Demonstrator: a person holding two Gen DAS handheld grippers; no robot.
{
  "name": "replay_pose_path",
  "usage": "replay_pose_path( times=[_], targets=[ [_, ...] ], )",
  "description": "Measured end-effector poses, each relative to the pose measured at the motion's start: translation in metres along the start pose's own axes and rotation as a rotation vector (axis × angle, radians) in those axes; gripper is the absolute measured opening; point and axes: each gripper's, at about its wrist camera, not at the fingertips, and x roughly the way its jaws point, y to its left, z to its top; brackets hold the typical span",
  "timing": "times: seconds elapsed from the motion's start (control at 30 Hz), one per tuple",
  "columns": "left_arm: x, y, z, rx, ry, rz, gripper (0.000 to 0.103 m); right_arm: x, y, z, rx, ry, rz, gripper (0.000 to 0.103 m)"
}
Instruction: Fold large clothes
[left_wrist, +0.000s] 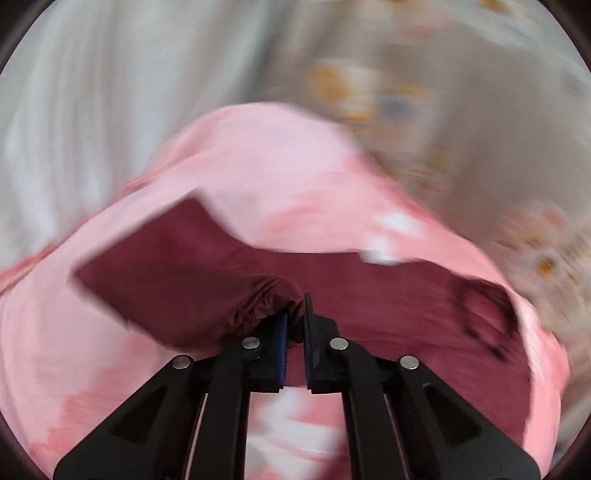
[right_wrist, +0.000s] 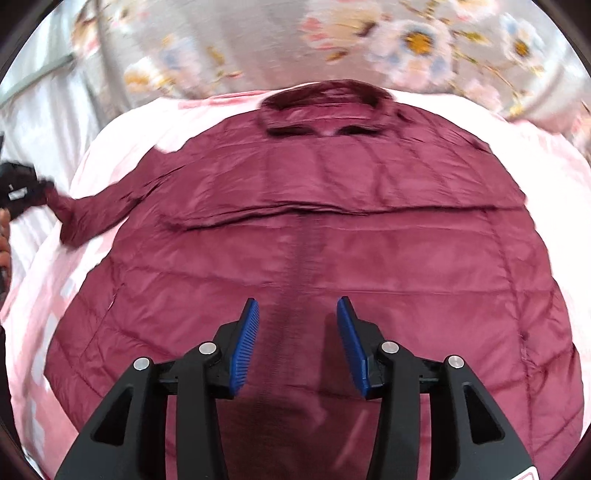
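- Currently left gripper (left_wrist: 295, 314) clamped on the gathered cuff (left_wrist: 269, 299) of the maroon puffer jacket (right_wrist: 314, 229); blue pads pinch bunched fabric, nothing else between them.
- Right gripper (right_wrist: 297, 332) half open, empty, hovering over the lower front of the jacket near the centre zipper line (right_wrist: 306, 258); no contact visible.
- Jacket lying front-up, spread on a pink sheet (right_wrist: 110, 129); collar (right_wrist: 325, 107) at the far edge, one sleeve (right_wrist: 107, 206) stretched out toward the left gripper, seen at the frame edge in the right wrist view.
- Floral bedding (right_wrist: 417, 37) beyond the sheet; blurred in both views.
- Handling, as judged: quilted, padded shell, so light and soft, no stiffness to hold a crease; likely springs back after folding, needs pressing flat.
- Shell looks smooth and slightly glossy, probably slippery; thin single-layer pinches may slide out of the pads.
- Best holds, as judged: gathered cuff, hem corners, collar, shoulder seam, where layers stack and pads bite.
- Avoid gripping mid-panel: only puffs up, drags the whole jacket across the sheet.
- Left wrist view heavily motion-blurred; cuff grip clear, rest of the sleeve path not.
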Motion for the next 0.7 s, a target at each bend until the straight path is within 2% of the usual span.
replay_pose_path(
  times=[0.03, 0.13, 0.23, 0.3, 0.33, 0.37, 0.43, 0.53, 0.63, 0.7],
  targets=[
    [-0.008, -0.043, -0.004, 0.072, -0.001, -0.062, 0.006, -0.002, -0.009, 0.001, 0.023, 0.001, -0.004, 0.044],
    [-0.024, -0.139, -0.03, 0.233, 0.005, -0.2, 0.006, -0.009, -0.039, 0.006, 0.094, -0.009, -0.026, 0.045],
    [-0.022, -0.216, -0.072, 0.348, 0.071, -0.309, 0.007, -0.015, -0.069, 0.008, 0.137, -0.026, -0.063, 0.049],
    [-0.01, -0.258, -0.105, 0.399, 0.132, -0.351, 0.009, -0.021, -0.09, 0.007, 0.166, -0.039, -0.091, 0.05],
    [0.002, -0.277, -0.126, 0.419, 0.171, -0.36, 0.021, -0.022, -0.099, 0.006, 0.175, -0.042, -0.097, 0.05],
    [0.012, -0.286, -0.14, 0.428, 0.197, -0.35, 0.051, -0.024, -0.109, 0.005, 0.189, -0.044, -0.105, 0.05],
    [0.027, -0.292, -0.164, 0.42, 0.237, -0.32, 0.083, -0.028, -0.127, 0.003, 0.215, -0.048, -0.119, 0.05],
    [0.035, -0.279, -0.176, 0.386, 0.261, -0.333, 0.083, -0.034, -0.143, 0.006, 0.225, -0.059, -0.122, 0.052],
    [0.025, -0.238, -0.155, 0.305, 0.236, -0.362, 0.084, -0.037, -0.147, 0.016, 0.22, -0.075, -0.102, 0.056],
    [0.021, -0.211, -0.139, 0.233, 0.208, -0.349, 0.087, -0.033, -0.144, 0.03, 0.205, -0.084, -0.063, 0.058]
  ],
)
